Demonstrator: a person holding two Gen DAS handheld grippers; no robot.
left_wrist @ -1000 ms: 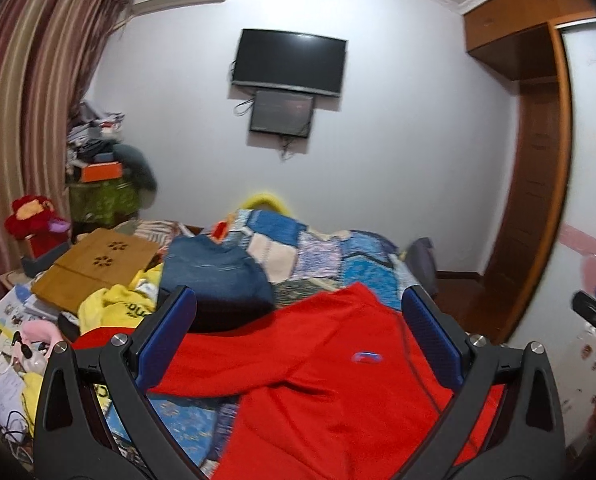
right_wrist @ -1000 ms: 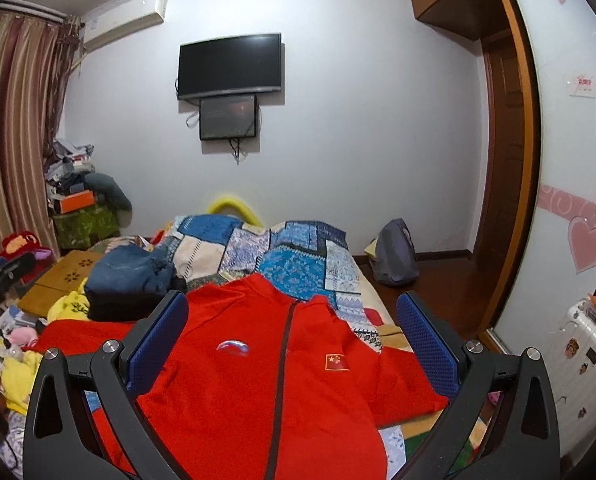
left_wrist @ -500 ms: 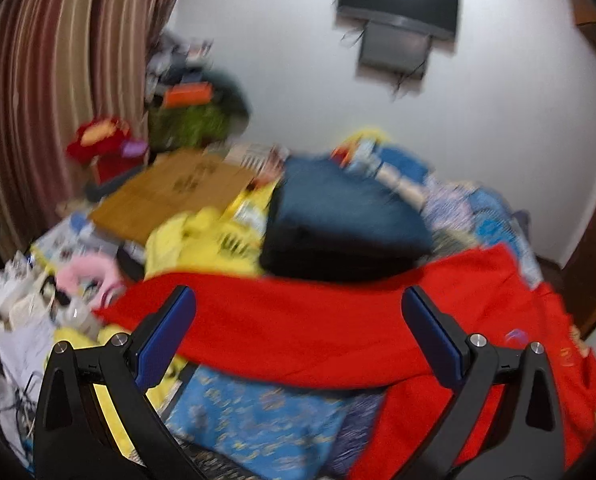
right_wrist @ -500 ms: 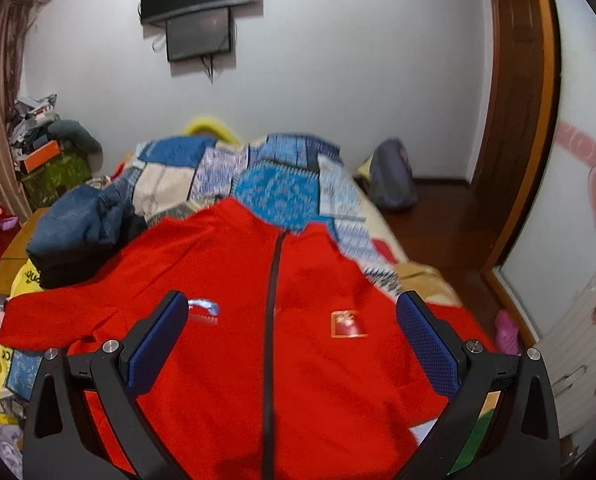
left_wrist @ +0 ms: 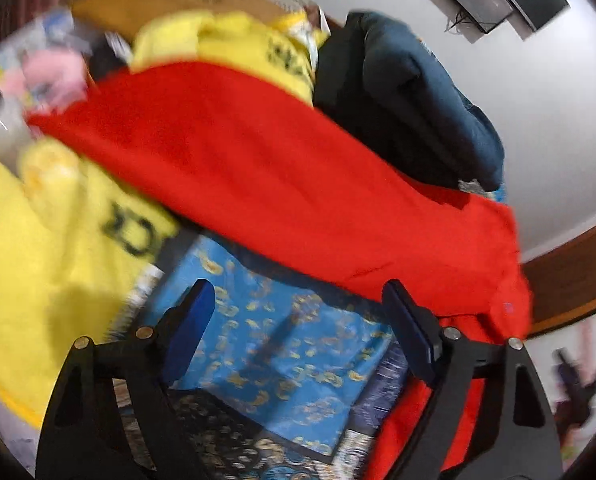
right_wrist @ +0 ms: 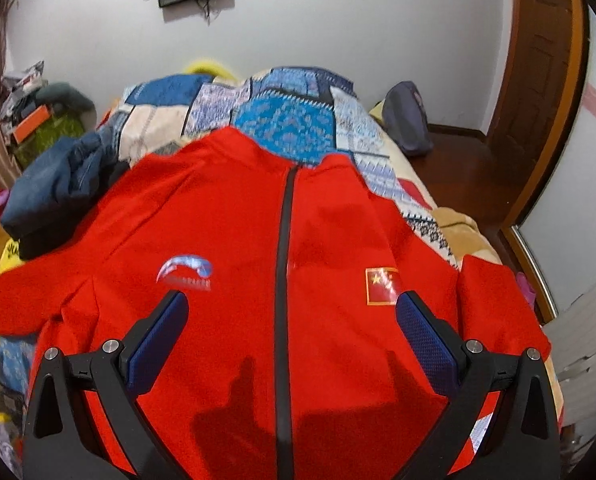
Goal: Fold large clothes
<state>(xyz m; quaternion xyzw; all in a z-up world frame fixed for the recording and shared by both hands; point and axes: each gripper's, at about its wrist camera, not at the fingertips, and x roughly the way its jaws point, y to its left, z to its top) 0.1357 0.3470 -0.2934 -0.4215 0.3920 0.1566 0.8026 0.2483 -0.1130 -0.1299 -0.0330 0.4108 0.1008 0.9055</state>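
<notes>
A red zip jacket (right_wrist: 281, 264) lies spread face up on the bed, dark zipper down its middle, a logo on one chest side and a flag patch on the other. My right gripper (right_wrist: 291, 316) is open and empty, low over the jacket's chest. In the left wrist view the jacket's long red sleeve (left_wrist: 257, 176) stretches across, blurred. My left gripper (left_wrist: 298, 304) is open and empty, above blue patterned bedding just short of the sleeve.
Yellow garments (left_wrist: 49, 248) lie to the left of the sleeve. A folded dark blue garment (right_wrist: 57, 188) sits by the jacket's shoulder. A patchwork quilt (right_wrist: 281, 120) covers the bed's far end. A grey bag (right_wrist: 406, 120) and wooden door (right_wrist: 538, 80) are right.
Both grippers have dropped and tilted down toward the bed. The left one swung left toward the sleeve; the right one closed in over the jacket's chest.
</notes>
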